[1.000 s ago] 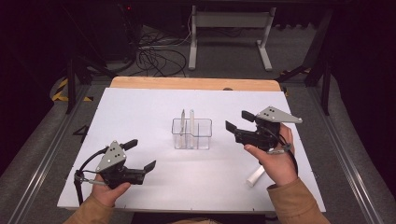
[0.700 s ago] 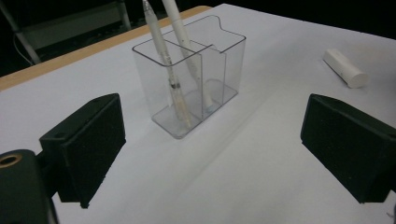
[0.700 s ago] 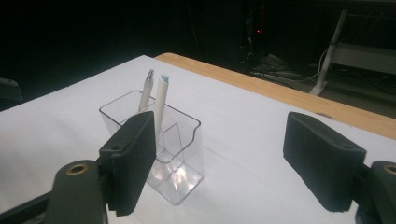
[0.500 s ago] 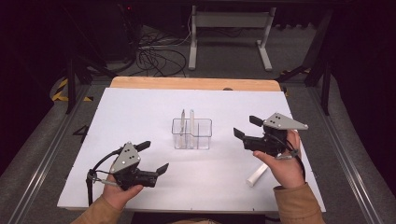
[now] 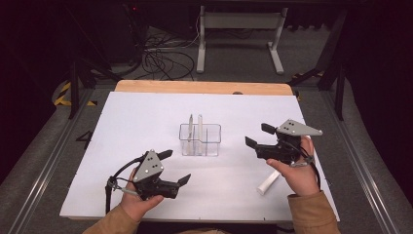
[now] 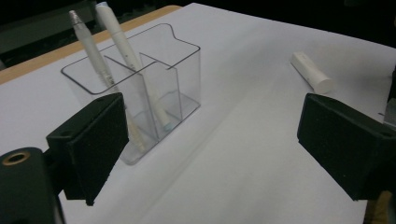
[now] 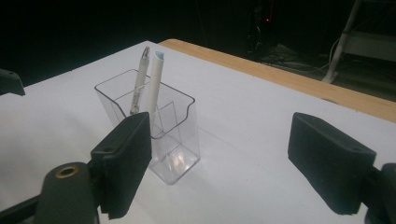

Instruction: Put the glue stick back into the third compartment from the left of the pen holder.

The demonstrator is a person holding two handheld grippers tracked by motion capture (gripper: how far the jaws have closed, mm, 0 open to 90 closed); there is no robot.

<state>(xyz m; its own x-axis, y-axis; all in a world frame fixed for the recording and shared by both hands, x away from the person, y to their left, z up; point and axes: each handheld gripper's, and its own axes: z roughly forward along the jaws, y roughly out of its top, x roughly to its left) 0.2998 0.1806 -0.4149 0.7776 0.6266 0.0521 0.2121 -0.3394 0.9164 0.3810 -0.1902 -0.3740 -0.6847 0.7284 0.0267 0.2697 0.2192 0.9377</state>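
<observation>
While the white-topped desk (image 5: 146, 122) and the clear plastic divided holder (image 5: 200, 140) at its middle are unchanged, the left tool (image 5: 174, 167) has been carried rightward along the near edge, jaws spread and empty. The right tool (image 5: 257, 135), also spread wide, has drifted slightly right. Two slim white pens (image 5: 195, 127) stand in the holder; a short white cylinder (image 5: 268, 183) lies beneath the right hand (image 5: 298, 173).

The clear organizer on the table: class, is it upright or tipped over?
Upright. The clear organizer stands on its base with its opening upward, and two pens lean inside, tips poking above the rim.
</observation>
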